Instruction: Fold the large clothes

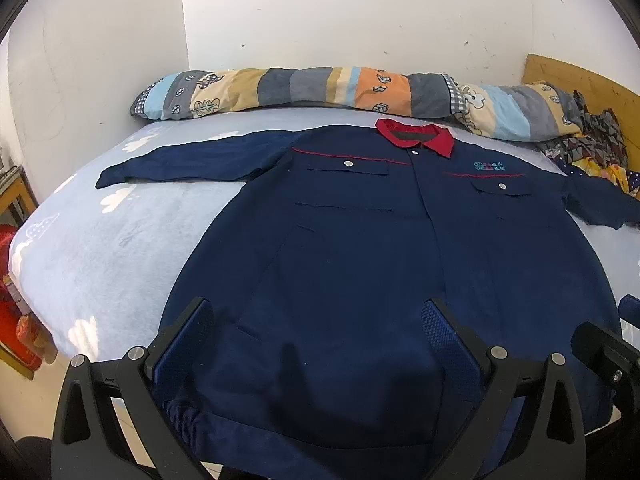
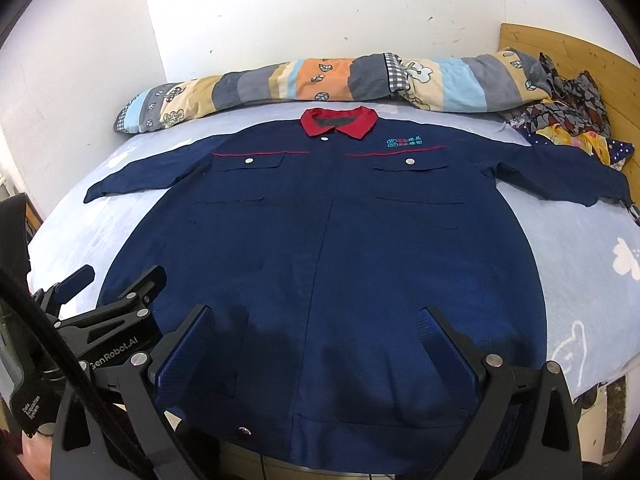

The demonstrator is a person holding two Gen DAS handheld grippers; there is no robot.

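Note:
A large navy work jacket [image 1: 360,240] [image 2: 328,240] with a red collar [image 2: 339,121] lies flat, front up, on the bed, both sleeves spread sideways. My left gripper [image 1: 320,312] is open, hovering above the jacket's hem on its left half, with nothing between its blue-padded fingers [image 1: 440,332]. My right gripper [image 2: 316,320] is open too, over the hem near the jacket's middle. The left gripper [image 2: 112,292] also shows at the lower left of the right wrist view, and part of the right gripper [image 1: 604,344] shows at the right edge of the left wrist view.
The bed has a light blue sheet [image 1: 112,248] with white cloud prints. A rolled striped quilt [image 2: 320,80] lies along the white wall. A heap of patterned clothes [image 2: 568,116] sits at the far right by a wooden headboard [image 2: 580,52]. Red items [image 1: 16,320] stand on the floor at left.

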